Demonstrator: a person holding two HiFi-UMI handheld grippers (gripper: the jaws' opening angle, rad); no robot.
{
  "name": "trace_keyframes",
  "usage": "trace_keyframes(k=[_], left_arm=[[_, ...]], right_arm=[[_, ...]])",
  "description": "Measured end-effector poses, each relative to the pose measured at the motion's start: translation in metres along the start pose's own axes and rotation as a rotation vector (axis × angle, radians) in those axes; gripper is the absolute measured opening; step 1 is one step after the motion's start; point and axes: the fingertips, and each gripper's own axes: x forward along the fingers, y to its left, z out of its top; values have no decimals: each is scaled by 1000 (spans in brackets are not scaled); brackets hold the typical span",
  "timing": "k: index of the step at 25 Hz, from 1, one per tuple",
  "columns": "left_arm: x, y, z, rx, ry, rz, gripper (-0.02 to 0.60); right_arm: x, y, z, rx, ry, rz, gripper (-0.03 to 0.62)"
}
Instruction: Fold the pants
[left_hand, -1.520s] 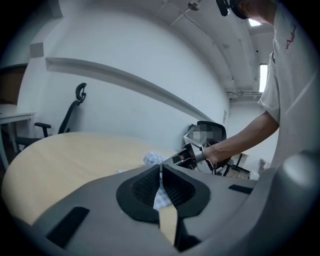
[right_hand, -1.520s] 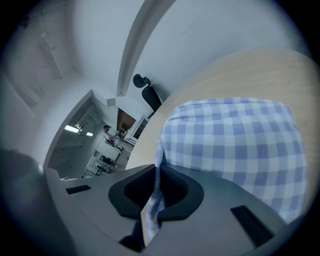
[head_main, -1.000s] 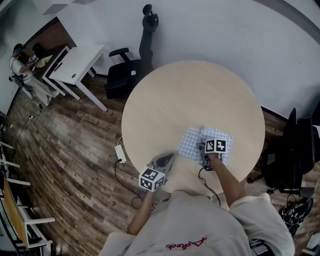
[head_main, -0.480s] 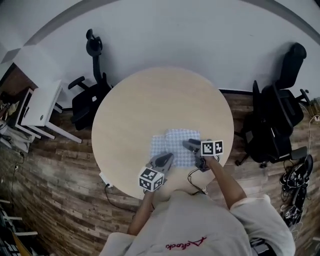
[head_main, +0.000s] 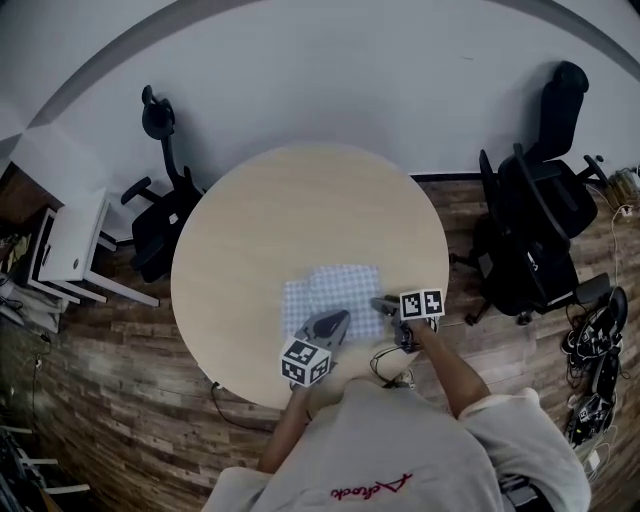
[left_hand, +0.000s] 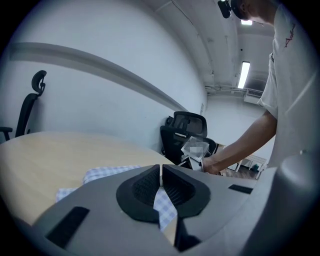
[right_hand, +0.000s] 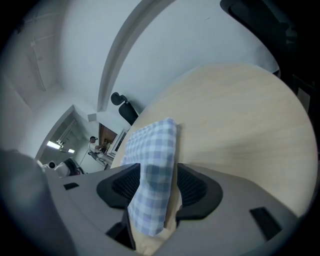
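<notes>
The blue-and-white checked pants (head_main: 335, 292) lie folded into a small block on the near part of the round wooden table (head_main: 300, 200). My left gripper (head_main: 330, 322) is at their near edge. In the left gripper view it (left_hand: 160, 175) is shut on a thin flap of the pants (left_hand: 164, 207). My right gripper (head_main: 385, 303) is at the right edge of the pants. In the right gripper view it (right_hand: 159, 182) stands open, with a thick fold of the pants (right_hand: 150, 145) lying between the spread jaws.
A black office chair (head_main: 530, 230) stands to the right of the table and another (head_main: 165, 215) to its left. A white desk (head_main: 65, 240) is at the far left. Cables (head_main: 595, 340) lie on the wooden floor at the right.
The head view has swung, so the table sits further left. My left gripper came from the table's near edge onto the pants. My right gripper moved from over the pants to their right edge.
</notes>
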Motion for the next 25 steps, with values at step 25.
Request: trace_keyframes(k=[25], left_arm=[[-2, 3, -6, -1, 32, 57, 43]], right_arm=[[-1, -15, -1, 12, 58, 28, 75]])
